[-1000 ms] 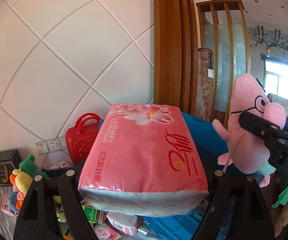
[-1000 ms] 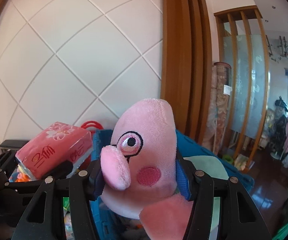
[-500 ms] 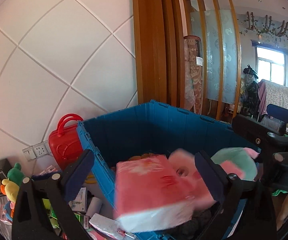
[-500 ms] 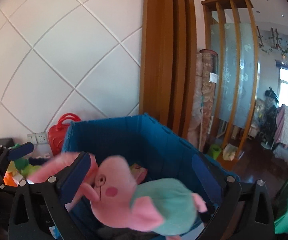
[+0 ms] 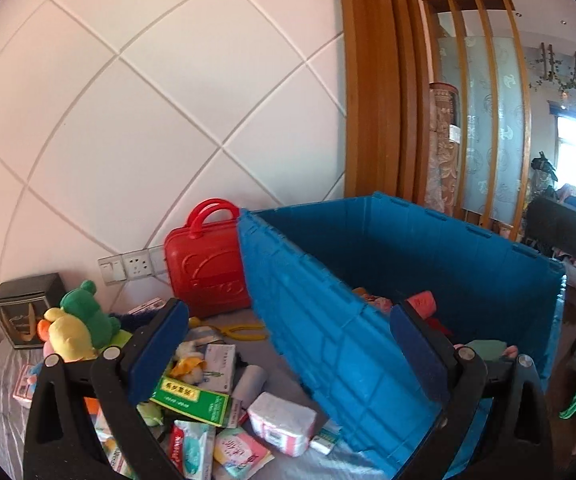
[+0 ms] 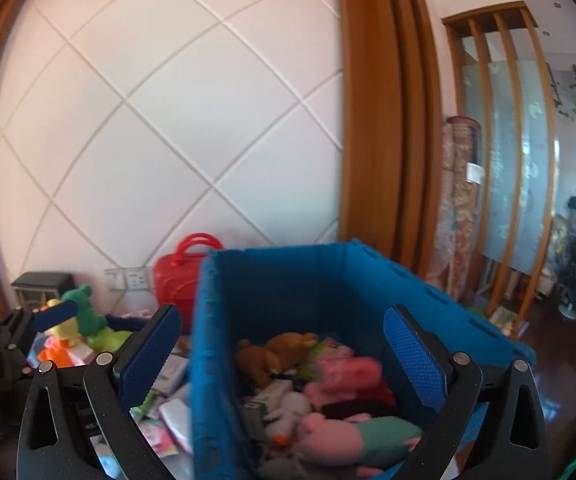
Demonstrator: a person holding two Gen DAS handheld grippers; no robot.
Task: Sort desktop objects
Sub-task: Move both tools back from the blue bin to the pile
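Grippers: left gripper [image 5: 288, 354] and right gripper [image 6: 282, 354] both wide open, holding nothing | pink pig toy [image 6: 351, 438] lying in blue bin [image 6: 224, 360] at 6 o'clock | red case [image 5: 204, 264] behind, 10 o'clock

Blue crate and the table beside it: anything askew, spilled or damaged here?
Nothing looks damaged. The blue crate holds a loose heap of plush toys, including a pink pig plush lying on its side. Packets and boxes, such as a green box, lie scattered on the table, still unsorted.
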